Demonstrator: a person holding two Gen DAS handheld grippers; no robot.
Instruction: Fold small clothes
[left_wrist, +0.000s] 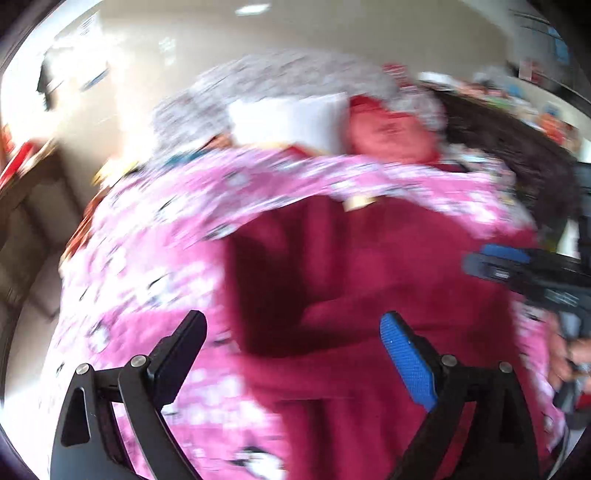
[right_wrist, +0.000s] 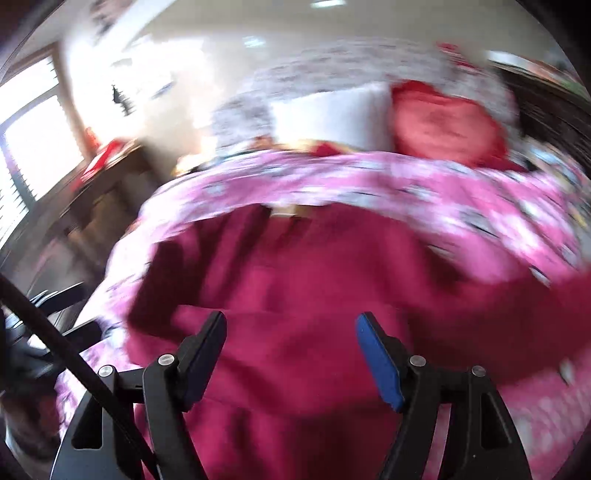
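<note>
**Both grippers open above a dark red garment on the bed**

The left gripper (left_wrist: 291, 328) points steeply down at the bed, its two fingers spread wide. One finger shows a blue ribbed pad (left_wrist: 406, 365); the other is seen as a black edge. Nothing sits between them: the pads are clear of the cloth below, and the view is smeared by motion blur.

The right gripper (right_wrist: 291, 332) also tilts downward, with its jaws parted somewhat less widely and no fabric pinched between the pads. In the left wrist view it appears at the right edge as a black and blue tool (left_wrist: 517, 269), with part of the person's hand (left_wrist: 565, 354) just below it. In the right wrist view, the other gripper's dark frame and a black cable (right_wrist: 62, 343) cross the lower left corner.

The task's thing, a dark red garment (right_wrist: 295, 280), lies spread on a pink patterned blanket (left_wrist: 155, 266) directly beneath both grippers. Its surface shows folds and a sleeve-like flap (left_wrist: 354, 306) lying across the body. A pale label (right_wrist: 284, 212) sits at its far edge.

Beyond the blanket, a white pillow (right_wrist: 332, 118) and a red cushion (right_wrist: 447, 125) lie side by side, touching, against a grey patterned cover (left_wrist: 266, 85).
</note>
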